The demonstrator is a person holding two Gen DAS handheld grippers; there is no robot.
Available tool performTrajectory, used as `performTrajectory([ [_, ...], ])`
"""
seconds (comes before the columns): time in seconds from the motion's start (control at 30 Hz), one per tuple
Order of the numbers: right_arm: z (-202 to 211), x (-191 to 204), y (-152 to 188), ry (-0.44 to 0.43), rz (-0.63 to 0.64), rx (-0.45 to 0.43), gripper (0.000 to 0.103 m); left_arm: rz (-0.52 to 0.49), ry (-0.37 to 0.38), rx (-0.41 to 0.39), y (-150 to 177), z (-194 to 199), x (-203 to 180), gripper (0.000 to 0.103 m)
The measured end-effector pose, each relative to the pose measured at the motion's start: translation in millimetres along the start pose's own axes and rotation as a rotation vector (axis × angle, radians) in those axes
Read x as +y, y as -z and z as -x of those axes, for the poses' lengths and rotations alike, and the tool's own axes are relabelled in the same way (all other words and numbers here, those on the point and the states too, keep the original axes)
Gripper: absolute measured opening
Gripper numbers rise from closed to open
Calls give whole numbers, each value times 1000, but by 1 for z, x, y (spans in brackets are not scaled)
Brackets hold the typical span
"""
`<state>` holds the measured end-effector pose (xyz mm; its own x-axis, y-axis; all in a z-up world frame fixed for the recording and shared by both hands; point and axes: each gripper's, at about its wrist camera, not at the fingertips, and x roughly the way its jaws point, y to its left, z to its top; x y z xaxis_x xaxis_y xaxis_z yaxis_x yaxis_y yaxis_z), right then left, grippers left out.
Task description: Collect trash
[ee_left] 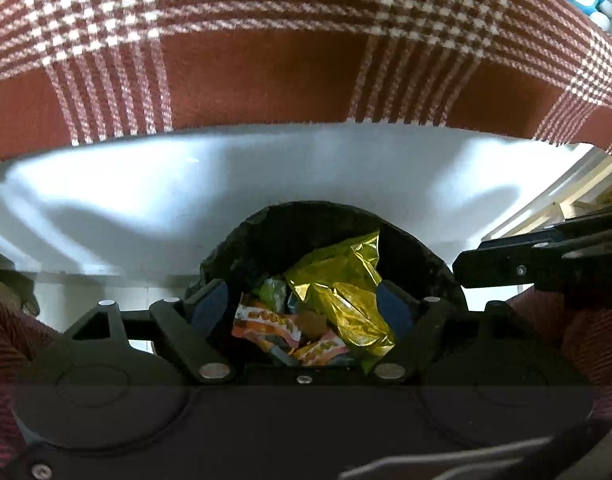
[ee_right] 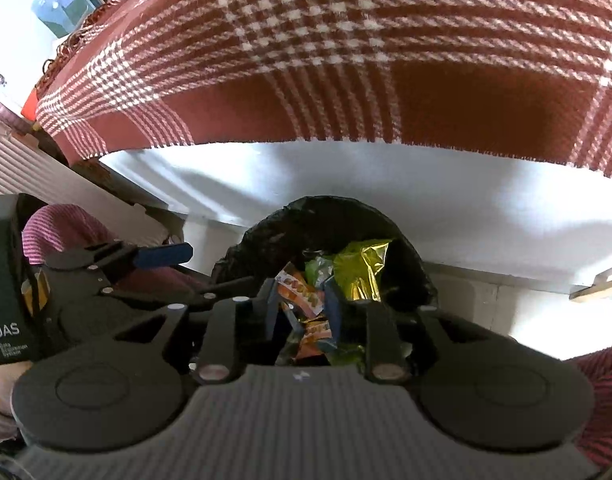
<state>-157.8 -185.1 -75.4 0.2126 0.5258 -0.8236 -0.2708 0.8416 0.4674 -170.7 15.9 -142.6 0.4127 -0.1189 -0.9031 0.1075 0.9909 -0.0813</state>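
Gold foil wrapper already in bin at lower centre, drop step; left gripper wide, right gripper part-open, both empty; next: fetch more trash.

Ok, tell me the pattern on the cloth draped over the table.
Rust-red and white woven plaid cloth; clearest in the left wrist view.

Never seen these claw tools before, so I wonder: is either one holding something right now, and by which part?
Nothing is held. The left gripper and right gripper both stand open over the black-lined bin, with the wrappers lying loose inside.
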Motion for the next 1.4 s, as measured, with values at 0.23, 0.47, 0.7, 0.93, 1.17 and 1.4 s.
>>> performTrajectory([
  [0.23,-3,1,3,9,7,6,56,25,-7,19,4,-5,6,82],
  [0.47,-6,3,6,17,19,12,62,33,-14,30,6,-8,5,83],
  [0.7,-9,2,8,19,13,18,66,33,-21,39,6,-10,5,84],
  [0.93,-10,1,8,22,7,22,69,24,-24,43,8,-12,3,85],
  [1.17,-13,2,10,20,3,29,72,25,-23,51,9,-14,3,85],
  [1.4,-14,0,10,18,-1,34,73,30,-21,58,10,-16,4,85],
])
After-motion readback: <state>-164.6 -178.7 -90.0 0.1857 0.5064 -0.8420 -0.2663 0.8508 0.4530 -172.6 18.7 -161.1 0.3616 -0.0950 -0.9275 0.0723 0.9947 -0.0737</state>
